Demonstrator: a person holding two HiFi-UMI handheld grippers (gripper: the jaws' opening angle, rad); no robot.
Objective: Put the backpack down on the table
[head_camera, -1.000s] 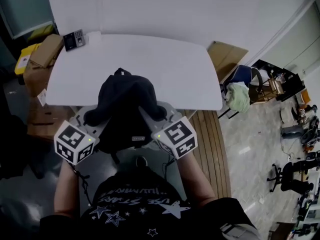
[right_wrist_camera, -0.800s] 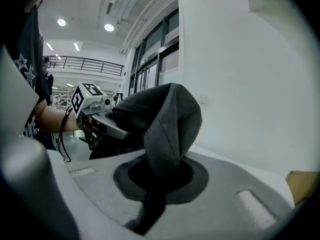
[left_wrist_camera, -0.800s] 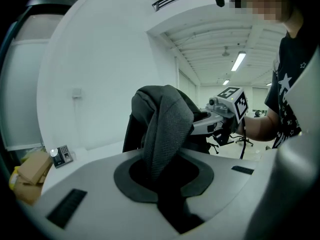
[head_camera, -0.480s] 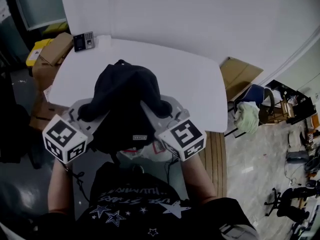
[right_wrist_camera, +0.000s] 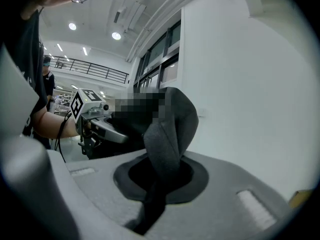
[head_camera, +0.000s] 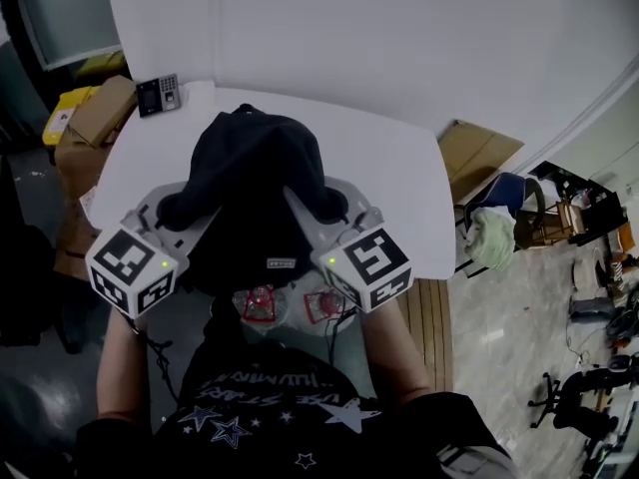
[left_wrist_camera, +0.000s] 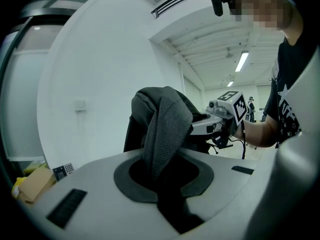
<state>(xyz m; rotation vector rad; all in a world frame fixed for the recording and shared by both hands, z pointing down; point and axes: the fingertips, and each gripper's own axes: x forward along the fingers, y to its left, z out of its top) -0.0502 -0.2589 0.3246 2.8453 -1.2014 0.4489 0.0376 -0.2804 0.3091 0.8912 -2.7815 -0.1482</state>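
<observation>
The black backpack (head_camera: 250, 193) hangs between my two grippers, over the near edge of the white table (head_camera: 399, 168). My left gripper (head_camera: 168, 226) is shut on one grey mesh shoulder strap (left_wrist_camera: 167, 129), which runs up out of its jaws. My right gripper (head_camera: 334, 218) is shut on the other strap (right_wrist_camera: 167, 141). Each gripper view shows the opposite gripper across the pack: the right one (left_wrist_camera: 225, 115) and the left one (right_wrist_camera: 92, 118). The pack's bottom is hidden, so I cannot tell whether it touches the table.
A small keypad device (head_camera: 158, 93) lies on the table's far left corner. Cardboard boxes (head_camera: 95, 113) stand left of the table, and a flat carton (head_camera: 479, 148) and a chair with clothes (head_camera: 494, 223) to its right. A pale thing with red print (head_camera: 290, 307) shows below the pack.
Both grippers have carried the backpack up and away from me, farther over the table. The pale thing with red print has come into view beneath it.
</observation>
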